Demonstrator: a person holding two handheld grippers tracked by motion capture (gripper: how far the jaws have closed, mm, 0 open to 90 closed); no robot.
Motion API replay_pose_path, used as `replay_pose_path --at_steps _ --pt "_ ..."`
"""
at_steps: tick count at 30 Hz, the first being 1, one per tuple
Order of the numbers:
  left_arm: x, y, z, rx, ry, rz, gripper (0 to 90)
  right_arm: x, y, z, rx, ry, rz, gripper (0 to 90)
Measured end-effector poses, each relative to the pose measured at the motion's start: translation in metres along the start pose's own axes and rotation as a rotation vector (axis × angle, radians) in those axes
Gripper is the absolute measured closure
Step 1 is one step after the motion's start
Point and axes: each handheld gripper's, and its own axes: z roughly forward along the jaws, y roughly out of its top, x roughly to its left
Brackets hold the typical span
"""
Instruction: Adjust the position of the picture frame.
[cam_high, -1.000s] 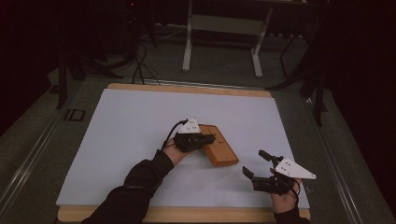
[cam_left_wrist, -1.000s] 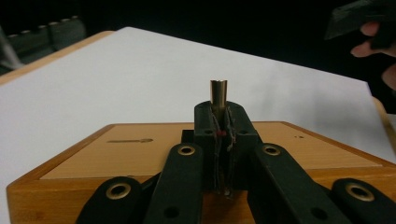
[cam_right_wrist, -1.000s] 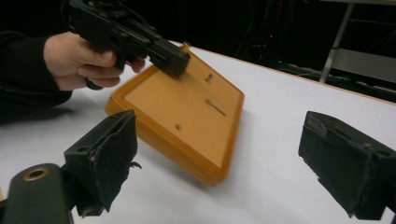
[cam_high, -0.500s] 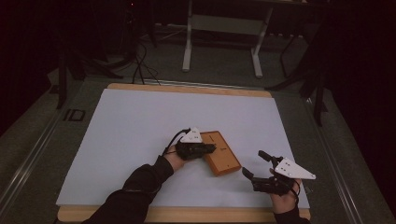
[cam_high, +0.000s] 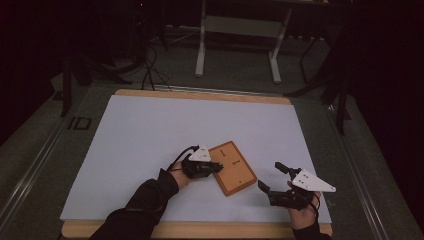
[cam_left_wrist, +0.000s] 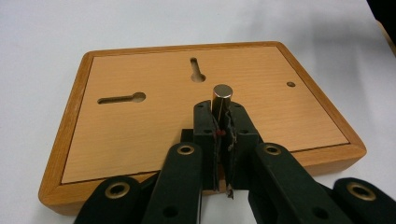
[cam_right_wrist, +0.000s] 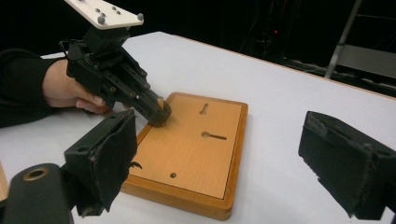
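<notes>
Flat wooden board (cam_high: 233, 168), metal pin (cam_left_wrist: 222, 97) above

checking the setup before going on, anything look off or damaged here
The board lies askew on the white mat, its edges at an angle to the mat's. In the left gripper view, the pads of the left gripper, shut on a small metal pin, look frayed, with loose bits hanging. Board itself looks undamaged.
</notes>
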Motion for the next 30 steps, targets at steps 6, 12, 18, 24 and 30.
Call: replay_pose_path --at_steps 6,12,18,24,30 --pt "-0.001 0.001 -0.001 0.003 0.005 -0.015 83.9 0.000 0.000 0.000 0.003 0.000 -0.002 11.1" --pt "-0.001 -0.002 -0.013 -0.012 -0.007 -0.043 82.1 0.001 0.000 0.000 0.005 0.004 -0.004 11.1" --pt "-0.002 -0.001 -0.029 -0.026 -0.001 -0.055 82.2 0.001 0.000 0.001 0.007 0.005 -0.001 11.1" --pt "0.005 -0.004 -0.037 -0.021 0.022 -0.075 87.8 0.002 0.000 0.001 0.007 0.005 -0.007 11.1" --pt "0.017 -0.002 -0.038 -0.013 0.073 -0.097 89.8 0.001 -0.001 0.002 0.010 0.006 -0.003 11.1"
